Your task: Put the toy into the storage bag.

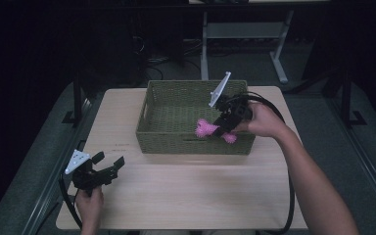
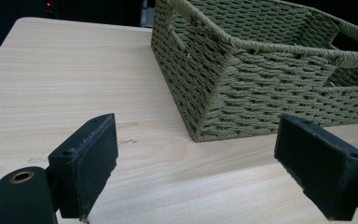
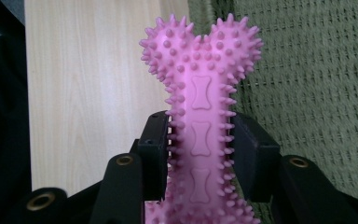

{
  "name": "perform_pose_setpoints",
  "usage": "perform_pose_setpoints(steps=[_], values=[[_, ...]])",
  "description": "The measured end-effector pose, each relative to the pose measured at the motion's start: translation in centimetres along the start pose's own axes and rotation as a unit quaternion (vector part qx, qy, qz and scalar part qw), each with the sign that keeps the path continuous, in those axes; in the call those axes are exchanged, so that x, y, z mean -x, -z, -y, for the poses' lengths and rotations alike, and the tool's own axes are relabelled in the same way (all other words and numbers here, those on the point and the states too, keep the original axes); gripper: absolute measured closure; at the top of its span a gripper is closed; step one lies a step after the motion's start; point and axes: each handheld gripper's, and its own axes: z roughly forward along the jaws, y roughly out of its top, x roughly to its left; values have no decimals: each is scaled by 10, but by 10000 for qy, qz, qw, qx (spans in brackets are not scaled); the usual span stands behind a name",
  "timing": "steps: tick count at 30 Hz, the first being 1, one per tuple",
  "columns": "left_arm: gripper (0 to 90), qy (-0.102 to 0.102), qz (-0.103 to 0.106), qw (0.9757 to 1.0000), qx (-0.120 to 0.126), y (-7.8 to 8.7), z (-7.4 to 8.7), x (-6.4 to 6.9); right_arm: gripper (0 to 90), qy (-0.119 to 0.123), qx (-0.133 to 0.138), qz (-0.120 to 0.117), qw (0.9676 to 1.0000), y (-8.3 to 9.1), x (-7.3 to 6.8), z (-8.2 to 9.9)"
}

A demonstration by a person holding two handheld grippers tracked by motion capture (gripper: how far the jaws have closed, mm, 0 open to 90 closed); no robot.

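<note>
A pink spiky bone toy (image 1: 207,129) hangs over the near wall of a green woven basket (image 1: 166,139), with my right gripper (image 1: 220,128) shut on its shaft. The right gripper view has the pink bone toy (image 3: 200,107) upright between the two black jaws, its knobbed end above them, with the basket's weave (image 3: 317,88) behind. My left gripper (image 1: 108,159) rests low at the table's front left, open and holding nothing. In the left gripper view its fingers (image 2: 86,163) stand wide apart, facing the basket's corner (image 2: 205,93).
The light wooden table (image 1: 196,196) has free room in front of the basket. A metal stand (image 1: 240,34) and cables lie on the dark floor beyond. The person's right forearm (image 1: 308,181) crosses the table's right side.
</note>
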Motion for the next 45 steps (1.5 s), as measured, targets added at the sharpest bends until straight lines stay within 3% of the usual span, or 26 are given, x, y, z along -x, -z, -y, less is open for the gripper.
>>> perform_pose_setpoints(steps=[28,45], values=[[128,-28,12,10000,-28,-1,0,0,584,-244,-132,11,9996,-8,48,-10],[128,-12,28,10000,-29,-1,1,0,583,-453,-278,-73,9986,-30,71,-4]])
